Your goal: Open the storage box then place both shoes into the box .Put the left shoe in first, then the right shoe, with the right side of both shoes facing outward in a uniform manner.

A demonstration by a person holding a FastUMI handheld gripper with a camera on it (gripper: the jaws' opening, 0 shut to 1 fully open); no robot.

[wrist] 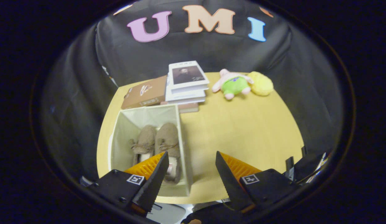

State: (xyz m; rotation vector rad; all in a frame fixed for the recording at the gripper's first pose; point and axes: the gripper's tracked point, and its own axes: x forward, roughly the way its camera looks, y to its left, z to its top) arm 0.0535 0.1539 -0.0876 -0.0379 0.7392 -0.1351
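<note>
Your gripper hangs above the near edge of the worktop with its fingers spread wide and nothing held between them. The storage box stands open just ahead of your left finger, its right wall running up between the two fingers. Both shoes lie inside it, side by side and touching, toes pointing away from you; the left finger covers part of the heel of the nearer one. Beyond the box you have a brown carton and a stack of books, touching each other. Further right sits a plush toy against a yellow fluffy ball
</note>
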